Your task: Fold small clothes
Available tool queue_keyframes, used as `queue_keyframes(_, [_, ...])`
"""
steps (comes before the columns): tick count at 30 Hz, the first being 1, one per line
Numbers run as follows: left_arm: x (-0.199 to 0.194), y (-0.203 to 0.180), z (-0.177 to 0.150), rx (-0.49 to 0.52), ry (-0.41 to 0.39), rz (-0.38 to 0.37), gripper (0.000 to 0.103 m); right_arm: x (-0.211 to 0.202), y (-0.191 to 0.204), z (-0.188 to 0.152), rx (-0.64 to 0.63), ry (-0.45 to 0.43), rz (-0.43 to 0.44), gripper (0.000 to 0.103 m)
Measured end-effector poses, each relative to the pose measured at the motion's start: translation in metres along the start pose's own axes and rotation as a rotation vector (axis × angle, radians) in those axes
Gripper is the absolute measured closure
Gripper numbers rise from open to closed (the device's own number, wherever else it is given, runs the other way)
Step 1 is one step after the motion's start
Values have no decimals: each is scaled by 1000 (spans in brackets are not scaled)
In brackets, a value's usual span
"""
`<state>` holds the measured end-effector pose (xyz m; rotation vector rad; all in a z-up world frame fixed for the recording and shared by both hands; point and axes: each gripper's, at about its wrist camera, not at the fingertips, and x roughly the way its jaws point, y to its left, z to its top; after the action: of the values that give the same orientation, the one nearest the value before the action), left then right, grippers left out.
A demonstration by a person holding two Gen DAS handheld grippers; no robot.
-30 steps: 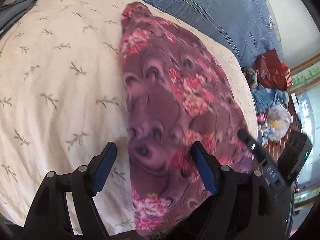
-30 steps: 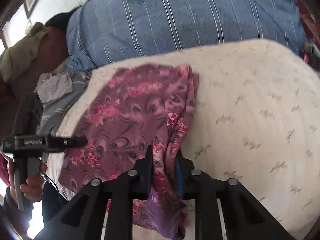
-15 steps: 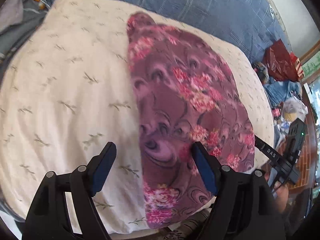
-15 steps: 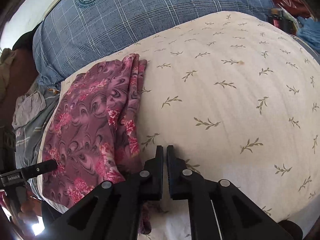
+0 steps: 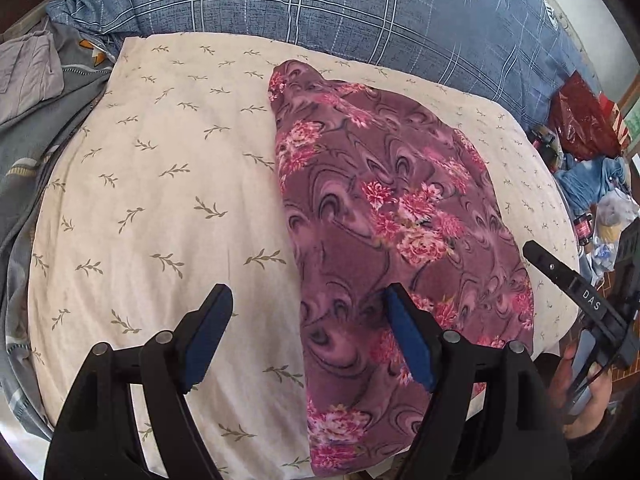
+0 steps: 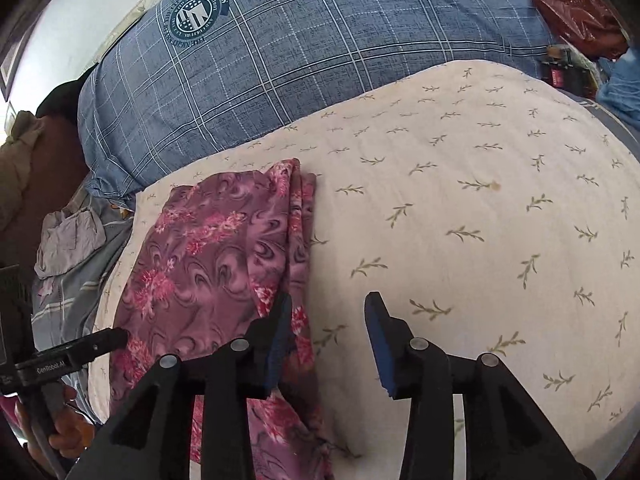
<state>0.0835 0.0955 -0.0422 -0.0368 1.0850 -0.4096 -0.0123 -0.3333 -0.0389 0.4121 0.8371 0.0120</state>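
Folded purple floral garment [image 5: 392,240] lies flat on cream leaf-print sheet [image 5: 160,200]; left tool [image 5: 308,332] and right tool [image 6: 326,336] gape empty (stacked fold edges only in right view).

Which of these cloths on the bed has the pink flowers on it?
The purple garment lying folded on top. The cream sheet under it has only small leaf sprigs, and the blue quilt behind is checked.

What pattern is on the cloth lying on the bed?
The cloth is purple with dark swirls and pink flowers, clearest in the left wrist view.
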Motion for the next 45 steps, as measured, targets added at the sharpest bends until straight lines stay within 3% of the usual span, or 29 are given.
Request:
queue_keyframes(8, [6,10,32,-51,21,-37,25,24,17,32,12,4,85,62])
queue_keyframes(18, [55,18,92,-139,111,-84,25,93,25,80,82,57,142,63])
queue_keyframes(21, [70,14,111,-134,124,-97,25,106,33,88,22,57,130,72])
queue_keyframes(22, [74,13,115,-135,130,-95,25,110,34,90,5,64,124,80])
queue_keyframes(23, [79,12,121,-141,139,-96,25,114,36,92,-19,78,122,98])
queue_keyframes(26, [82,9,130,-158,144,-121,25,106,41,99,-60,71,162,98])
queue_keyframes(29, [77,6,135,-131,98,-152,25,81,33,104,-8,-5,232,98])
queue_keyframes(31, [84,9,139,-134,99,-130,25,80,22,104,40,-17,234,98])
queue_keyframes(35, [106,14,141,-152,138,-94,25,118,4,88,77,85,162,99])
queue_keyframes(39, [85,19,131,-157,134,-128,25,106,-5,86,170,78,253,97])
queue_keyframes(40, [77,20,125,-153,132,-146,25,101,-7,85,180,83,269,91])
queue_keyframes(45, [57,23,85,-120,135,-224,25,74,-12,56,170,111,317,90])
